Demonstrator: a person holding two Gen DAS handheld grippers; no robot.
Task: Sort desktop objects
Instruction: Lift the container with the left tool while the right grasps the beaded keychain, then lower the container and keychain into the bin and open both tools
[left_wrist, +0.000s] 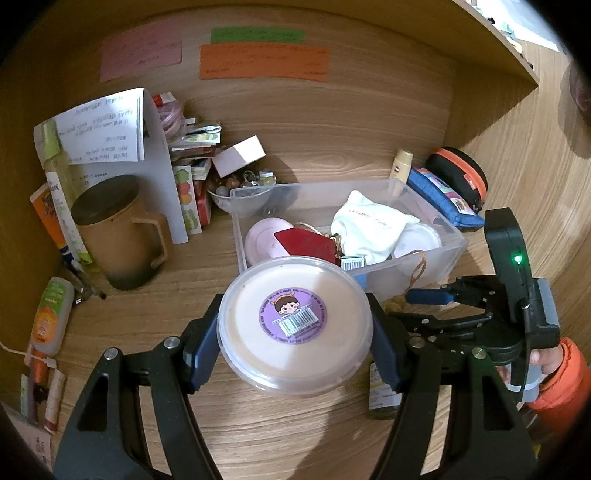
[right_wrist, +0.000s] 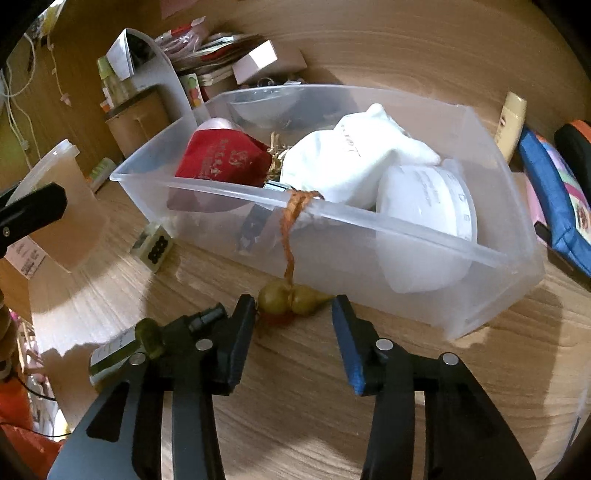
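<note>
1. Warm, rather dim indoor light colours the wooden table (left_wrist: 295, 435) yellow-brown in both views.
2. In the right wrist view, bright glare patches lie on the table just left of the clear plastic bin (right_wrist: 369, 236), with soft dark shadows beside them.
3. The bin's front wall is hazy, so what lies behind it looks milky.
4. In the left wrist view, a green lamp (left_wrist: 518, 258) glows right of the bin.
5. Fisheye bending curves the wood grain, and the corners fall to black.
6. The right wrist view is slightly smeared; text on the coloured notes (left_wrist: 264, 61) above the bin is unreadable.
</note>
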